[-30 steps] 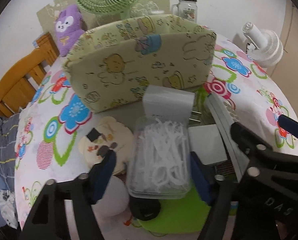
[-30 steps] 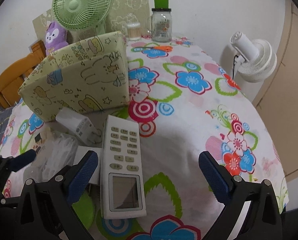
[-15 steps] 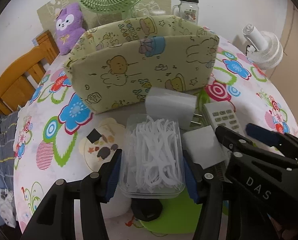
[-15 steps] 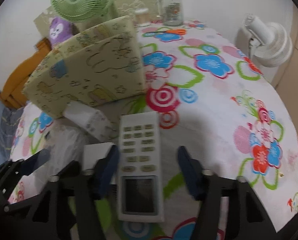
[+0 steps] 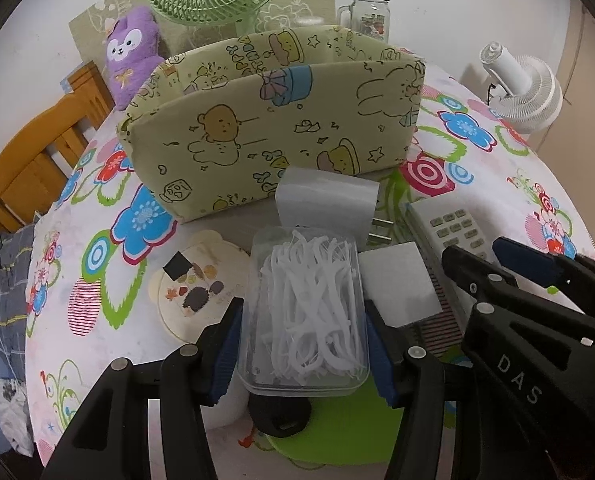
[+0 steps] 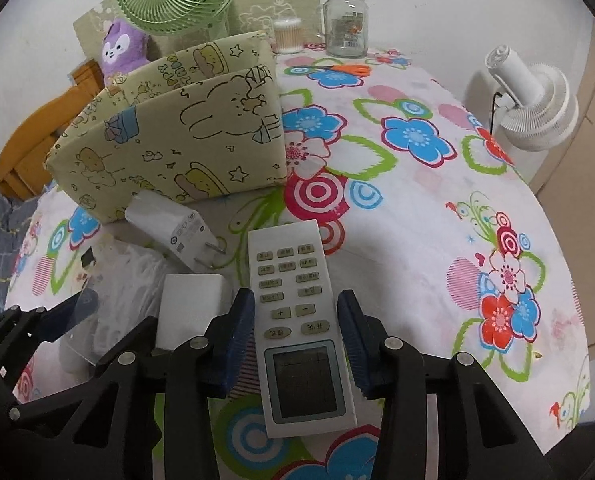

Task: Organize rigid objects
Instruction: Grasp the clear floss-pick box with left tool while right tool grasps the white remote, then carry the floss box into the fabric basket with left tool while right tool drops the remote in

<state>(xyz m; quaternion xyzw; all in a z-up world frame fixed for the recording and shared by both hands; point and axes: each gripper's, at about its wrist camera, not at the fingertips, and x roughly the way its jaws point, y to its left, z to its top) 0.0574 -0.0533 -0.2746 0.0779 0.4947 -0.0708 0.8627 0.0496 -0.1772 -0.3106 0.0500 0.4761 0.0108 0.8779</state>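
1. The clear box of floss picks (image 5: 306, 314) lies on the flowered table (image 6: 437, 208) just before the green fabric bin (image 5: 273, 128); I judge it light, stiff and slick-walled, best taken across its long sides
2. The left gripper (image 5: 303, 344) has its blue pads against both long sides of the box, apparently clamped on it
3. The remote control (image 6: 297, 320) lies beside the white charger (image 6: 173, 230); it looks stiff, smooth and moderately light, best pinched across its narrow body
4. The right gripper (image 6: 295, 338) flanks the remote near the lower buttons, pads at or just off its edges; a firm hold cannot be told
5. A second ago both grippers stood wide open; now both have narrowed around their objects
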